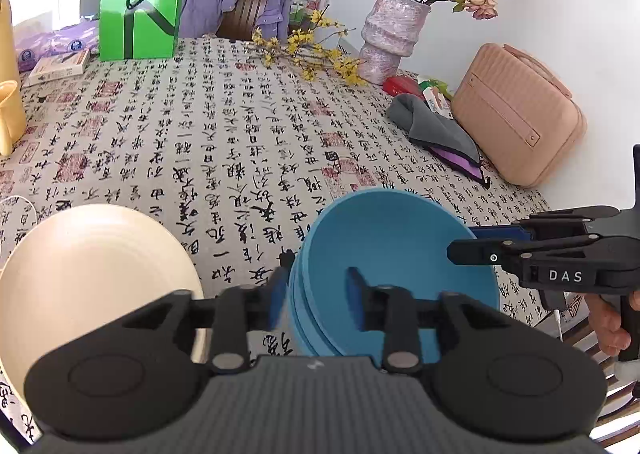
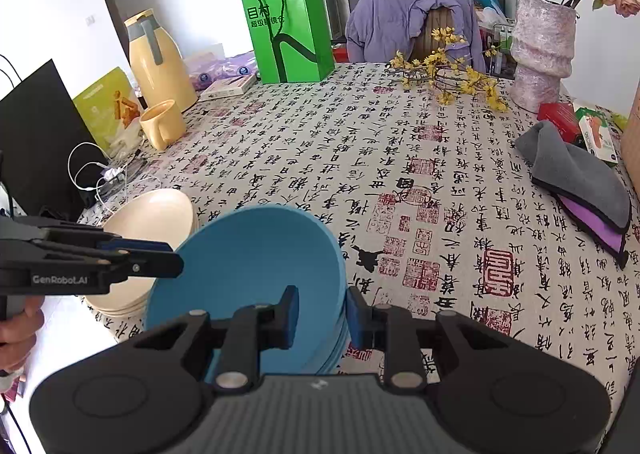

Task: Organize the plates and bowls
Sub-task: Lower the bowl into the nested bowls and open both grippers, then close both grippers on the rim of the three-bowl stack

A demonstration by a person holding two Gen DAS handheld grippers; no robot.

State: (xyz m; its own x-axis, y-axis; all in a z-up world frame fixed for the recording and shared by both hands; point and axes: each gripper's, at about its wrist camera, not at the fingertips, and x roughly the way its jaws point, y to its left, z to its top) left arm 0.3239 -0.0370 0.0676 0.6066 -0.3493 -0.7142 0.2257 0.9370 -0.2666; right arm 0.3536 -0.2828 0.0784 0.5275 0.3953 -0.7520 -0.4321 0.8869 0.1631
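A stack of blue bowls [image 1: 392,238] [image 2: 248,262] stands on the calligraphy tablecloth near the front edge. My left gripper [image 1: 316,286] straddles the stack's left rim, one finger outside and one inside the top bowl, with a gap at the pads. My right gripper [image 2: 322,302] straddles the right rim the same way, its pads apart from the wall. Each gripper also shows side-on in the other's view: the right gripper [image 1: 464,242] and the left gripper [image 2: 176,256]. A stack of cream bowls [image 1: 92,274] [image 2: 156,213] sits just left of the blue stack.
A green paper bag [image 2: 288,29], a yellow thermos [image 2: 156,57] and a mug [image 2: 160,129] stand at the back left, with white cables [image 2: 100,181] nearby. A vase [image 1: 388,37], a pink case [image 1: 516,113] and a grey cloth [image 1: 436,129] lie at the right.
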